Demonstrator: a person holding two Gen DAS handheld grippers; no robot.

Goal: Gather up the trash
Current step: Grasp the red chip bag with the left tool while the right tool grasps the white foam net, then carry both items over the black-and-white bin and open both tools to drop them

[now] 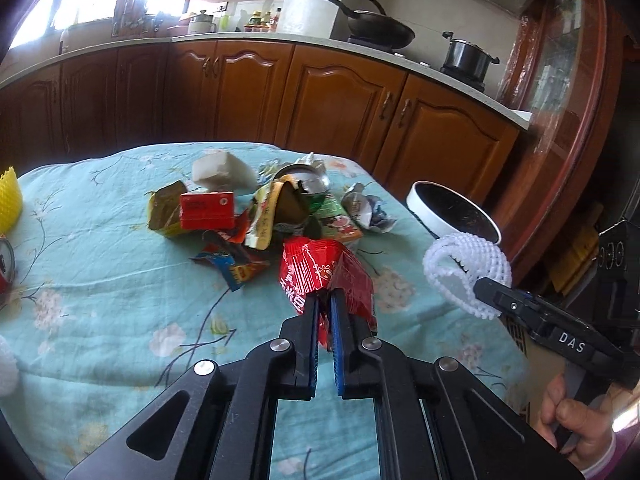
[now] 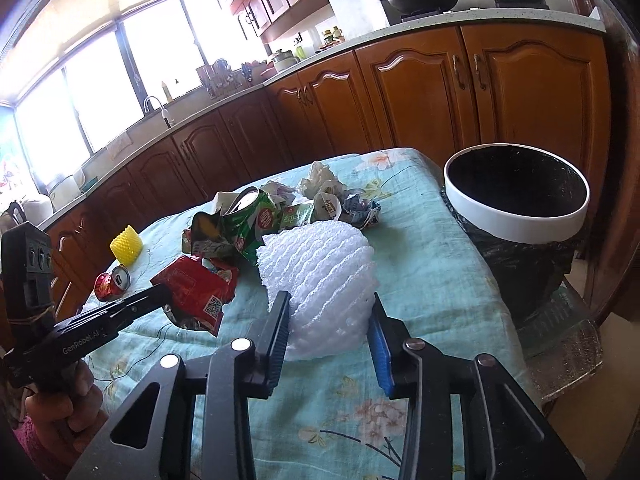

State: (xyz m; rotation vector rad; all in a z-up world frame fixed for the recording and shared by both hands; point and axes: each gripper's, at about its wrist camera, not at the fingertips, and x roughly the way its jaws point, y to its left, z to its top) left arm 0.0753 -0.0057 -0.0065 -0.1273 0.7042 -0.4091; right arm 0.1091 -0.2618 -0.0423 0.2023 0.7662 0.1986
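Over the table with the turquoise flowered cloth [image 1: 100,248], I hold one gripper in each hand. My left gripper [image 1: 325,304] is clenched on a crumpled red plastic snack wrapper [image 1: 320,272]; its blue pads are almost together, with only the thin foil between them, and the wrapper stands up from the tips, just in front of the trash pile [image 1: 256,212]. My right gripper [image 2: 329,328] is about one third open and grasps a white foam fruit net [image 2: 320,276], which bulges between the two pads and touches both. From the left wrist view this net hangs near the round trash bin with white rim and black bag [image 2: 516,216], which stands beside the right edge of the table.

Still on the cloth lie a red cardboard box [image 1: 206,210], a crushed green can [image 2: 248,216], crumpled paper [image 2: 320,178], a yellow foam net [image 2: 126,244] and a red can [image 2: 112,282].

Some things are hard to read. The lower part of the red wrapper is hidden behind my left fingers [image 1: 308,340]. The bottom of the bin is cut off by the table edge. The letters on the wrappers are too small for me.
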